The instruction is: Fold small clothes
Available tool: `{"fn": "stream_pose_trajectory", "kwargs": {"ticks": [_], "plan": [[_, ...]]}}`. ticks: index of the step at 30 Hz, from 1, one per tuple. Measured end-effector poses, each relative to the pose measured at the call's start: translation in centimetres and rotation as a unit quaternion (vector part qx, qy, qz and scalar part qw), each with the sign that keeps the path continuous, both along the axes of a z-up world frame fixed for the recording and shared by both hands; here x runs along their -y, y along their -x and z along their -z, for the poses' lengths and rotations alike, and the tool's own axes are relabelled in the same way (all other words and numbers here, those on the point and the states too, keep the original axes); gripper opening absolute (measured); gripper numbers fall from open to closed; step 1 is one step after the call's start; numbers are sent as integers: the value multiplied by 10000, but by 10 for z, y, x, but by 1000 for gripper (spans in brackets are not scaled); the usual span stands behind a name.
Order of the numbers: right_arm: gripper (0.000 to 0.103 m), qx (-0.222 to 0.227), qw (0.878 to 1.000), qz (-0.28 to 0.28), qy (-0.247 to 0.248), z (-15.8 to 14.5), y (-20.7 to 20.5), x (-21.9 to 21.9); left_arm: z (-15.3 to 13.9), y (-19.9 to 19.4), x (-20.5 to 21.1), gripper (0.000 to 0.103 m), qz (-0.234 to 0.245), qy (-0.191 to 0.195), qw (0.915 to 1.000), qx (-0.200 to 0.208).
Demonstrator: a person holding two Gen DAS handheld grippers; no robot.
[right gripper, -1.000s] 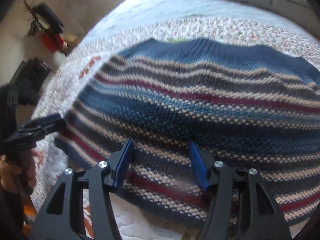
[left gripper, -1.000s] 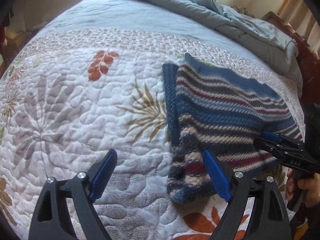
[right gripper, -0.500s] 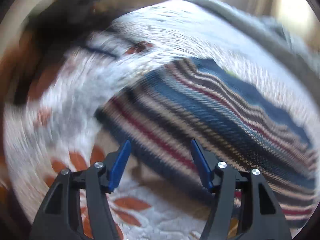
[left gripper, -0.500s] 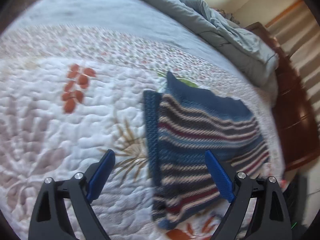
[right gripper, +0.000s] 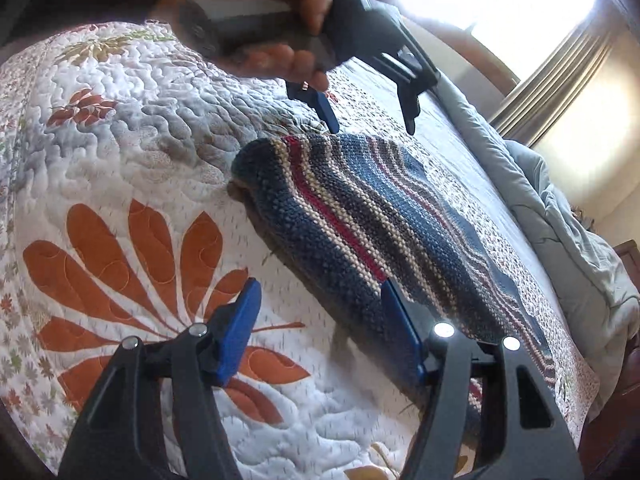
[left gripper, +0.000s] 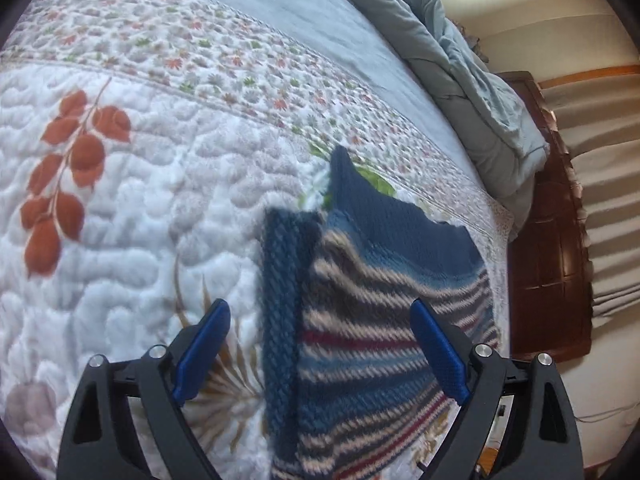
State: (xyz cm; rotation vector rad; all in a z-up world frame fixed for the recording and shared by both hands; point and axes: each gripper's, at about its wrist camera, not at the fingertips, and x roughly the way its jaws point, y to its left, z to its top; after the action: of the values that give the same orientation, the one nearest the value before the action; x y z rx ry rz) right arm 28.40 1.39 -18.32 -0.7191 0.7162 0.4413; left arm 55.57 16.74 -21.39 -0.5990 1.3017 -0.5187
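A small striped knit sweater (left gripper: 372, 304), blue with cream, grey and red bands, lies folded flat on the quilted bedspread (left gripper: 140, 220). It also shows in the right wrist view (right gripper: 360, 208). My left gripper (left gripper: 320, 344) is open and empty, hovering just above the sweater's left edge. In the right wrist view the left gripper (right gripper: 370, 120) hangs over the sweater's far corner, held by a hand. My right gripper (right gripper: 320, 320) is open and empty, low at the sweater's near edge, one finger (right gripper: 400, 332) against the knit.
A rumpled grey-blue duvet (left gripper: 460, 72) is bunched at the far side of the bed. A dark wooden bed frame (left gripper: 548, 240) borders the right. The quilt carries orange leaf prints (right gripper: 140, 272). A bright curtained window (right gripper: 560, 32) is behind.
Both grippers have swung around the sweater. The left one moved closer over its left edge. The right one pulled back off the knit to its near edge. The sweater has stayed in place.
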Motion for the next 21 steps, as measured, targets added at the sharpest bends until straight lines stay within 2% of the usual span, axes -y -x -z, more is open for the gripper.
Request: {"fn": "stream_pose_trajectory", "kwargs": {"ticks": [3,6,15,18,19,21], "plan": [[62,160,9999,-2,42,2,-3,1,10,-12,3,91,-1,101,9998,-180],[62,266,9996,47,47,5,-6,1,14,-17,10,92,60,15,9999,-141],[63,696,9961,109,525,15,-20,-17,16,-28,29,90,394,-29,9991,-131],[64,786,9951,216,555,16,-27,-19,17,-28,29,62,485,-153,9986,-135],[64,833,9947,256,547,16,-27,-20,18,-29,29,57,484,-170,9986,-144],[64,841,9943,296,584,18,-30,-25,22,-30,25,56,457,-89,9987,-213]]}}
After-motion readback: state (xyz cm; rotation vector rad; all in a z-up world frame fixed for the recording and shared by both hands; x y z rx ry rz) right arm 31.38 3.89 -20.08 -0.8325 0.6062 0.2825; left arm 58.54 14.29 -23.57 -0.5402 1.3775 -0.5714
